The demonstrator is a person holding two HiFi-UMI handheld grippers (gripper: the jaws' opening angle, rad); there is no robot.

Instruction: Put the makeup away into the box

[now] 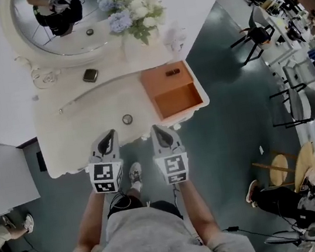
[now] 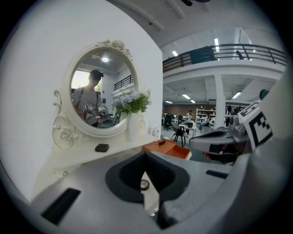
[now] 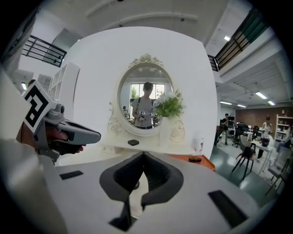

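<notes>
An open orange box (image 1: 180, 101) stands at the right end of the cream vanity table (image 1: 76, 135), with a small dark item (image 1: 173, 72) on its far half. A dark square compact (image 1: 90, 75) lies near the mirror. A small round compact (image 1: 127, 119) lies near the front edge. My left gripper (image 1: 110, 135) and right gripper (image 1: 155, 128) hover side by side at that edge, both shut and empty. The round compact (image 2: 144, 184) shows just beyond the left gripper (image 2: 146, 155). Past the right gripper (image 3: 144, 155) the box (image 3: 183, 158) lies ahead to the right.
An oval mirror (image 1: 65, 30) and a white vase of flowers (image 1: 130, 8) stand at the back of the table. A small white bottle (image 1: 174, 38) sits behind the box. Chairs (image 1: 298, 100) and seated people are off to the right on the grey floor.
</notes>
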